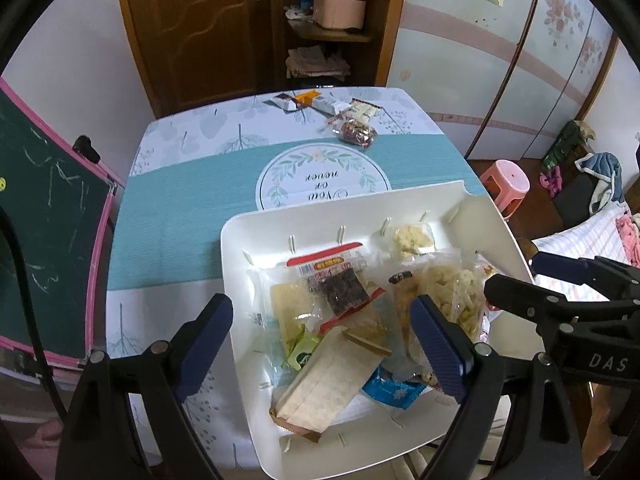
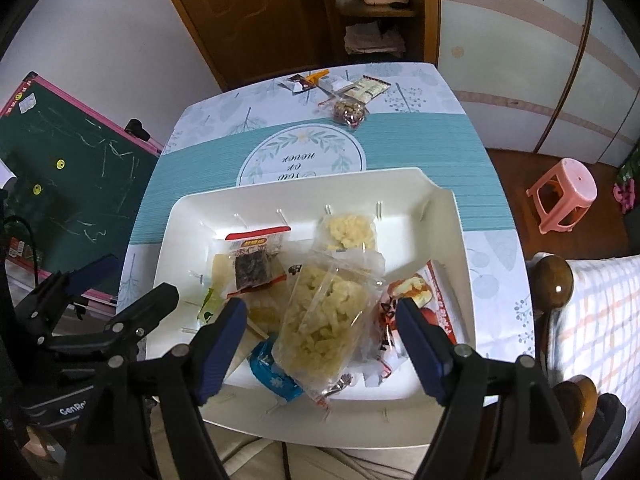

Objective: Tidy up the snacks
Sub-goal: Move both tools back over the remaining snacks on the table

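Both my grippers hang over the white tray (image 2: 448,240), tilted steeply down, and both stand released with nothing between their pads. My left gripper (image 1: 320,344) hovers above the pale flat packet (image 1: 328,384) that lies slanted across the near end of the heap. My right gripper (image 2: 320,348) straddles the clear bag of yellow puffed snack (image 2: 320,320) without pressing on it.

Most snacks are already in the tray: a red-edged pack with a dark square (image 2: 256,258), a small clear pack of pale crumbly pieces (image 2: 350,230), a blue wrapper (image 2: 276,372) and a red-and-white one (image 2: 416,304). A few more (image 1: 332,114) lie at the far edge of the table (image 1: 168,240), well apart from the tray.

The risks I see: the heap is loose and overlapping, so closing on one slick bag could drag its neighbours or tip them over the rim. The puffed bag is soft; a hard squeeze would likely crush what is inside. My two grippers are close together, so reaching at once could knock them. The tray also seems to overhang the near table edge, so a downward push might tilt it.
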Demonstrator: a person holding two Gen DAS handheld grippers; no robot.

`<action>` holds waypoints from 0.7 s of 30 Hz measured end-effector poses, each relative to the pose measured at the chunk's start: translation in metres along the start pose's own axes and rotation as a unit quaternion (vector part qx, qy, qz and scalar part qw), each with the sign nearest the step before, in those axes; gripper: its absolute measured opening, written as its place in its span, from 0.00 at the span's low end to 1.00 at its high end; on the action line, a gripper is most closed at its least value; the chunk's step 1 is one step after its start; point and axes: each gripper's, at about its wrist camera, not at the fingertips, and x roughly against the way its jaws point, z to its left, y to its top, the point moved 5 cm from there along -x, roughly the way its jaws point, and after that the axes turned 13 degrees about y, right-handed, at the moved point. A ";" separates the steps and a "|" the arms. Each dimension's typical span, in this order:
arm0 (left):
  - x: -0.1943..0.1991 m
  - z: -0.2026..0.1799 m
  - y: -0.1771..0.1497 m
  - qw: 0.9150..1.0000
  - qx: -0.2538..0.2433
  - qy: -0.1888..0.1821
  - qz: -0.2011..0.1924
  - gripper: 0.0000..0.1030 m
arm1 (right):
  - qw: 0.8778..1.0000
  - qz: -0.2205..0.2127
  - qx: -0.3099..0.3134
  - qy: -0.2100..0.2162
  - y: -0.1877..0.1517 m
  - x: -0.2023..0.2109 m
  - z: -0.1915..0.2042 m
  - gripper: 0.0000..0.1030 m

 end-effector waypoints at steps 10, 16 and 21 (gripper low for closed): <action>0.033 0.001 0.081 0.996 -0.017 0.017 -0.091 0.87 | 0.998 -0.040 0.037 -0.023 0.057 0.028 -0.005 0.75; 0.044 0.001 0.155 0.990 -0.022 0.039 -0.135 0.89 | 0.993 -0.078 0.067 -0.065 0.129 0.053 -0.019 0.75; 0.035 -0.004 0.224 0.986 -0.020 0.070 -0.152 0.89 | 0.989 -0.097 0.067 -0.086 0.195 0.069 -0.035 0.75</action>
